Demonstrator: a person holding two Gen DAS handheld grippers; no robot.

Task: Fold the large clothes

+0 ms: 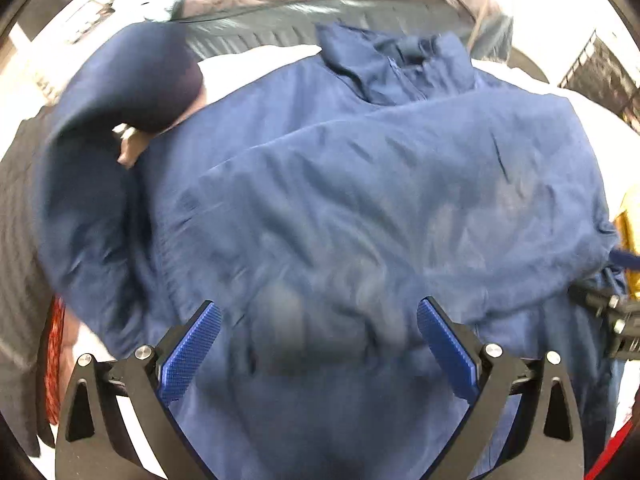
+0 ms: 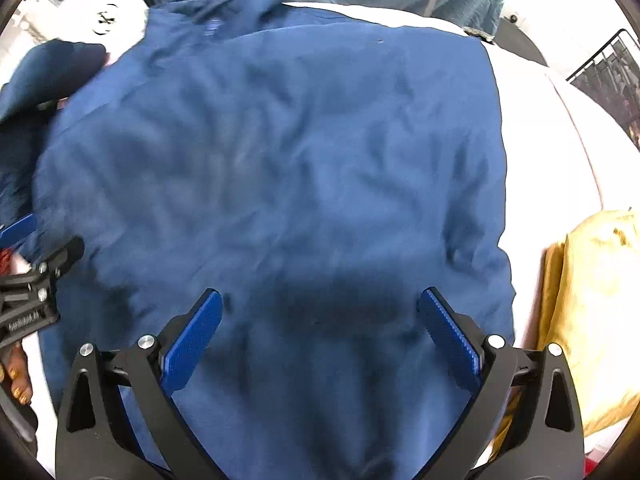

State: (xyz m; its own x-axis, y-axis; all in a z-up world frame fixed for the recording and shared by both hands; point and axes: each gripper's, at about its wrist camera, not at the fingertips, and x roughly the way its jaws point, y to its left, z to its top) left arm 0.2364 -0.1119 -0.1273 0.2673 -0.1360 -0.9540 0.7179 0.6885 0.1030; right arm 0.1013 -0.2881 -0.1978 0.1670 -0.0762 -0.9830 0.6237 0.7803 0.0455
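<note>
Two wrist cameras look almost straight down on a large navy blue jacket (image 1: pixel 360 200) of thin, crinkled fabric, spread over a white-covered surface (image 2: pixel 540 128) that may be a bed or a bench; which one cannot be told. The jacket's collar and zip (image 1: pixel 400 64) lie at the far edge, and a broad panel of the cloth lies folded across the body, so the garment reads as partly folded. The left claw (image 1: pixel 319 344) hangs above the near hem with its blue ribbed pads spread wide and nothing between them. The right claw (image 2: pixel 320 340) hangs likewise over the jacket's near part, released and empty. At the left, a dark navy sleeve end (image 1: pixel 160 80) sticks out beyond the body, loose and unfolded. A mustard yellow cloth (image 2: pixel 592 300) lies just beside the jacket on the right, and a teal quilted garment (image 1: pixel 280 28) lies beyond the collar. Both views are blurred. The step in hand appears to be the pause between folds, with both claws free. The next move probably calls for lowering onto the loose sleeve or the near hem, pinching a single edge cleanly, and carrying it across without dragging the folded panel.
</note>
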